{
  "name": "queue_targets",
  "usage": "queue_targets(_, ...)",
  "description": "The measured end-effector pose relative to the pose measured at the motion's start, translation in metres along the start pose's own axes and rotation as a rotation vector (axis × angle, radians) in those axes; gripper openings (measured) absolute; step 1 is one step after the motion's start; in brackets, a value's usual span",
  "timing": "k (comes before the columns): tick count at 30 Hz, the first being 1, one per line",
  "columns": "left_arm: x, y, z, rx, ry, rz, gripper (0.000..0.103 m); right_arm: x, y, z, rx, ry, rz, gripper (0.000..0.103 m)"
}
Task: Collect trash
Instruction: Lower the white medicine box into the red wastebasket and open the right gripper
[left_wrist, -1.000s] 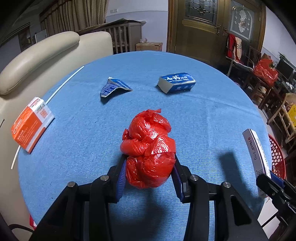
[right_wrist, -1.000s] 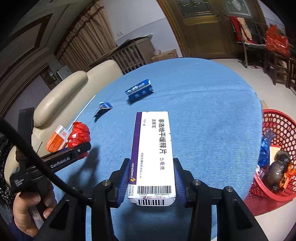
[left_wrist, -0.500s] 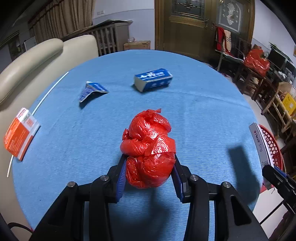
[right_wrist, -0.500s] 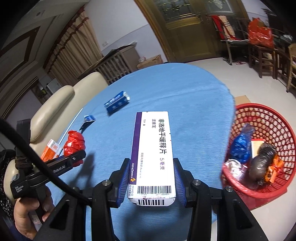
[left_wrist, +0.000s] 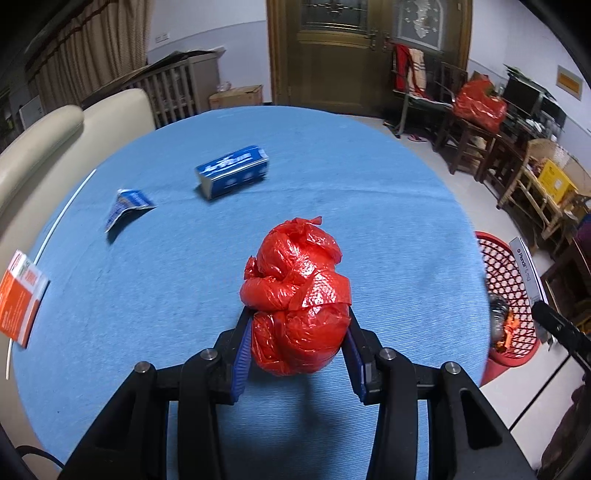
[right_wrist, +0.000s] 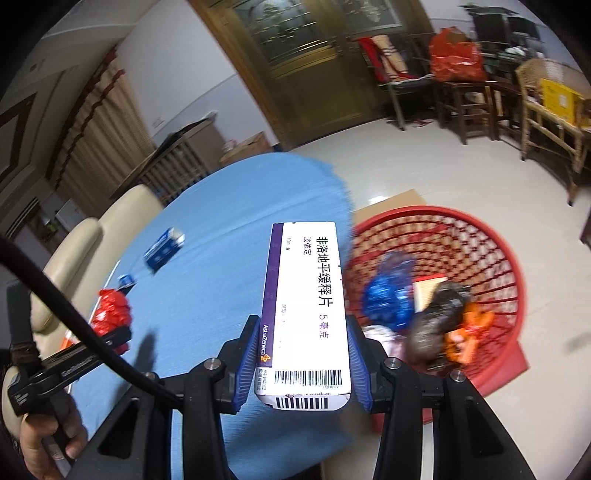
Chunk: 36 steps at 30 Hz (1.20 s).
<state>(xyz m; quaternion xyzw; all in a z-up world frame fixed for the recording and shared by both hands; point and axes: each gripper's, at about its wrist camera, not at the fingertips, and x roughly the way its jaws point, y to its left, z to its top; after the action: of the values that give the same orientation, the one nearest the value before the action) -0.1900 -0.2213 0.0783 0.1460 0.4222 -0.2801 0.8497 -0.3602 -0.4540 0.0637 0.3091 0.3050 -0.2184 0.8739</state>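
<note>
My left gripper (left_wrist: 298, 332) is shut on a crumpled red plastic bag (left_wrist: 297, 299), held above the blue tablecloth (left_wrist: 369, 192). My right gripper (right_wrist: 303, 343) is shut on a white and purple medicine box (right_wrist: 308, 295), held at the table's edge with its far end over the red mesh basket (right_wrist: 461, 236) on the floor. The basket holds a blue wrapper, a dark lump and orange scraps. In the left wrist view the same medicine box (left_wrist: 526, 269) shows at the far right, above the basket (left_wrist: 506, 277).
On the table lie a blue box (left_wrist: 232, 170), a torn blue packet (left_wrist: 127, 205), an orange and white box (left_wrist: 20, 299) and a thin white stick (left_wrist: 66, 206). A cream sofa (left_wrist: 44, 147) borders the table's left. Wooden chairs (right_wrist: 461, 88) stand beyond the basket. A hand (right_wrist: 48, 439) holds the left gripper's handle.
Both grippers have swung to the right, toward the basket. The medicine box has moved from over the table to the table's edge beside the basket. Both grips are unchanged.
</note>
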Motion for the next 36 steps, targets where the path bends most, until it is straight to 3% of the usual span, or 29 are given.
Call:
queue_targets(15,-0.004,-0.042,0.011,0.074,-0.013,-0.038,0.046,-0.015,-0.088,0.024,0.105,-0.044,-0.148,0.047)
queue_targets(36,0.002,-0.088,0.018,0.152,-0.010,-0.081,0.046,0.011,-0.099,0.046,0.048,-0.012,-0.161,0.047)
